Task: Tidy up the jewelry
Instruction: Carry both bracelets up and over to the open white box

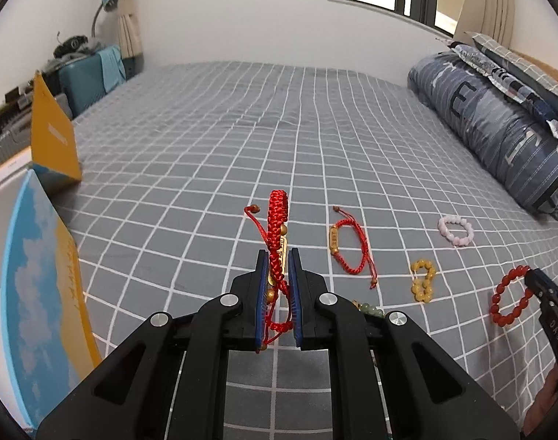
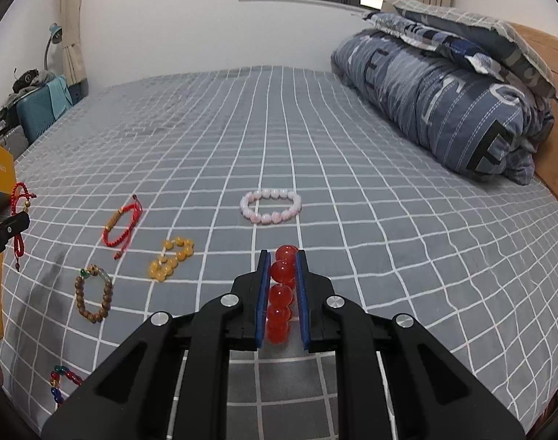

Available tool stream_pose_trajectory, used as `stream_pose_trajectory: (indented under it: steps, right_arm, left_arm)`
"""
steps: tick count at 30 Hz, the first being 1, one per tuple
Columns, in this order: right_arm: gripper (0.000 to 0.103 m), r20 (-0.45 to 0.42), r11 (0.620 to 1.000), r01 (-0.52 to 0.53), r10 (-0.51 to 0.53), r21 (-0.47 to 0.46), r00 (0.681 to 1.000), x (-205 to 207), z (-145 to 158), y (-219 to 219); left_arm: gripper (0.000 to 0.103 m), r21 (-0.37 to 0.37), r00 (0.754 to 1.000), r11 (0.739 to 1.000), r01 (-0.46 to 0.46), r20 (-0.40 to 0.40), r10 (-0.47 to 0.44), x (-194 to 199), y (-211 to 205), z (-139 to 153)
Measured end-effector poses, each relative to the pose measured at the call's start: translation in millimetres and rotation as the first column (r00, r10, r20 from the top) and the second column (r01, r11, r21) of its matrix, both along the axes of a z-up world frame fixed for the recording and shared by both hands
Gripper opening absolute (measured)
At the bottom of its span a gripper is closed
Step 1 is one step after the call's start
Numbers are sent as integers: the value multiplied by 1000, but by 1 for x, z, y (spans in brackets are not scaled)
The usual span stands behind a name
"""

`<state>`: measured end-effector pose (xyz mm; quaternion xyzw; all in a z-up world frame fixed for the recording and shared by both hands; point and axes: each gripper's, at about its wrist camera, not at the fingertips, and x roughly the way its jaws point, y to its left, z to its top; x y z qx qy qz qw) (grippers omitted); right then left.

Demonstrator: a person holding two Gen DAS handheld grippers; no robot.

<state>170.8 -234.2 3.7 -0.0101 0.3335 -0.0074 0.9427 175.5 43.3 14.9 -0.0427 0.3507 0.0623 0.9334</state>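
Your left tool (image 1: 279, 260) is clamped on a braided red cord bracelet (image 1: 277, 216) with gold beads, held upright above the bed (image 1: 205, 128). Your right tool (image 2: 282, 267) pinches a glossy red bead bracelet (image 2: 280, 293) between blue pads. On the grey grid sheet lie a second cord bracelet (image 2: 122, 228), amber beads (image 2: 170, 262), a pink bead ring (image 2: 270, 206) and wooden beads (image 2: 93, 297). Box (image 1: 55, 139) text unreadable.
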Motion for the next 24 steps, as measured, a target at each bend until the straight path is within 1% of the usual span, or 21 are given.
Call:
stream_pose_trajectory:
  steps: [3, 8, 11, 13, 16, 19, 21, 24]
  right_arm:
    - [13, 9, 1000, -3, 3, -10, 1000, -1, 3, 2]
    - [13, 0, 1000, -14, 14, -19, 1000, -1, 6, 9]
    - [13, -10, 1000, -28, 28, -13, 1000, -2, 9, 13]
    - [13, 0, 999, -32, 32, -18, 999, -4, 14, 16]
    - [13, 22, 999, -36, 36, -26, 999, -10, 23, 21]
    - [13, 26, 999, -41, 41, -27, 999, -12, 29, 26]
    - [13, 22, 999, -41, 41, -22, 999, -13, 31, 30]
    - [13, 15, 999, -47, 47, -9, 999, -13, 35, 36]
  left_arm:
    - [11, 10, 1000, 1000, -3, 11, 3, -2, -2, 2]
    - [11, 42, 1000, 999, -17, 9, 16, -4, -7, 0]
    - [11, 45, 1000, 999, -18, 10, 18, -5, -9, 2]
    - [11, 39, 1000, 999, -22, 20, 21, -9, -8, 4]
    - [11, 54, 999, 998, -26, 21, 25, -13, -10, 7]
    - [11, 39, 1000, 999, -25, 19, 24, -16, -9, 13]
    - [11, 42, 999, 999, -31, 30, 30, -19, -8, 20]
    - [11, 21, 999, 999, -43, 27, 42, -23, -1, 28]
